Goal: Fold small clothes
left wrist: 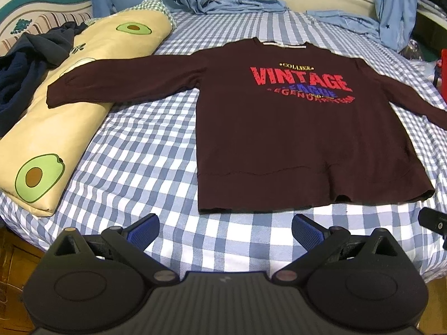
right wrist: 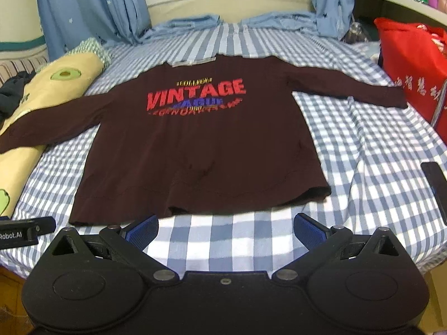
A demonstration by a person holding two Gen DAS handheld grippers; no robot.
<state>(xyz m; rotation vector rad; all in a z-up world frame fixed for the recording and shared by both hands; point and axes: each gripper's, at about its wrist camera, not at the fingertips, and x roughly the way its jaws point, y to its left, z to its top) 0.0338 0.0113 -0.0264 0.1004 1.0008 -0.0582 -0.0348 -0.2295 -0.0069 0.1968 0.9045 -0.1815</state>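
Left hand-held gripper (left wrist: 225, 230) spread wide, holding nothing, poised over the checked bed (left wrist: 145, 150) just short of the hem. Right hand-held gripper (right wrist: 225, 229) likewise wide and unloaded, near the same hem. Maroon sweatshirt (left wrist: 279, 145) flat and face-up on the bed, 1 sleeve draped across the avocado-print pillow (left wrist: 56, 128), the other reaching toward a red bag (right wrist: 413, 69).
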